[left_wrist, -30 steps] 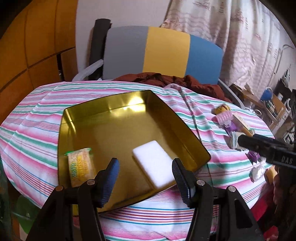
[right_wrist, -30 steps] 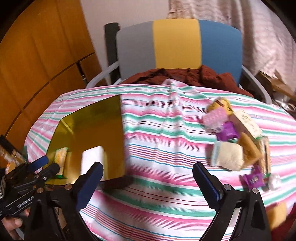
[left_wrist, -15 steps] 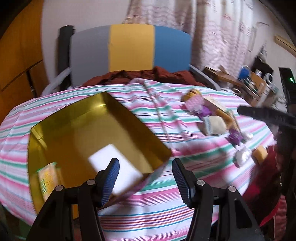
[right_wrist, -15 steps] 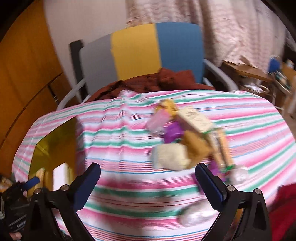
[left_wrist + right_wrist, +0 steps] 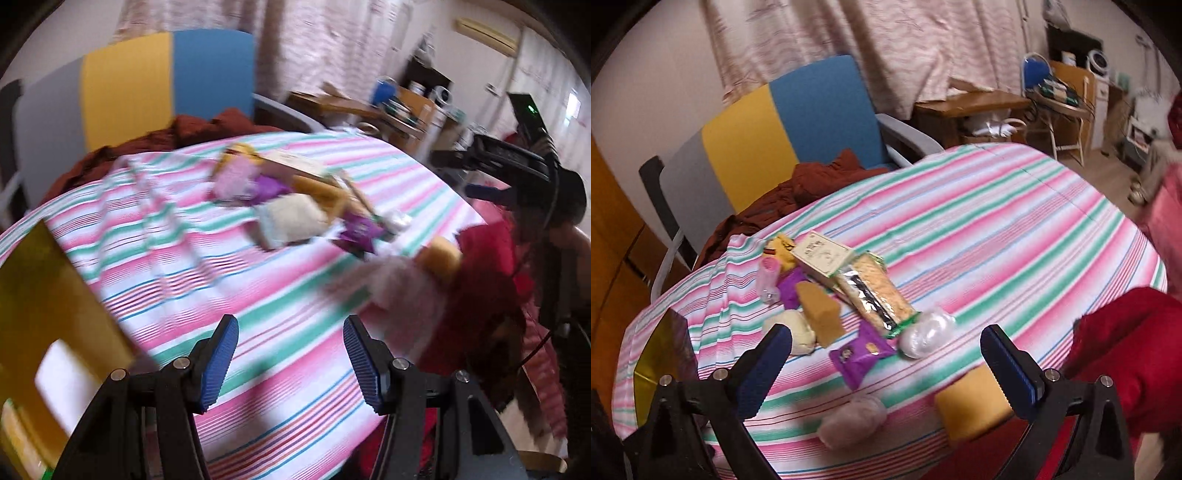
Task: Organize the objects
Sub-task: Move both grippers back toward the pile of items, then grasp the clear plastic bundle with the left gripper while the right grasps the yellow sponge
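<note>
Both my tools are wide open and empty, and my right tool (image 5: 886,363) is nearer the purple packet (image 5: 860,353), just ahead of it, than my left tool (image 5: 291,363).

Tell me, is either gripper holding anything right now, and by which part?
Nothing is held. The left gripper and the right gripper are both open with only striped tablecloth between their fingers; the snack pile lies untouched.
</note>
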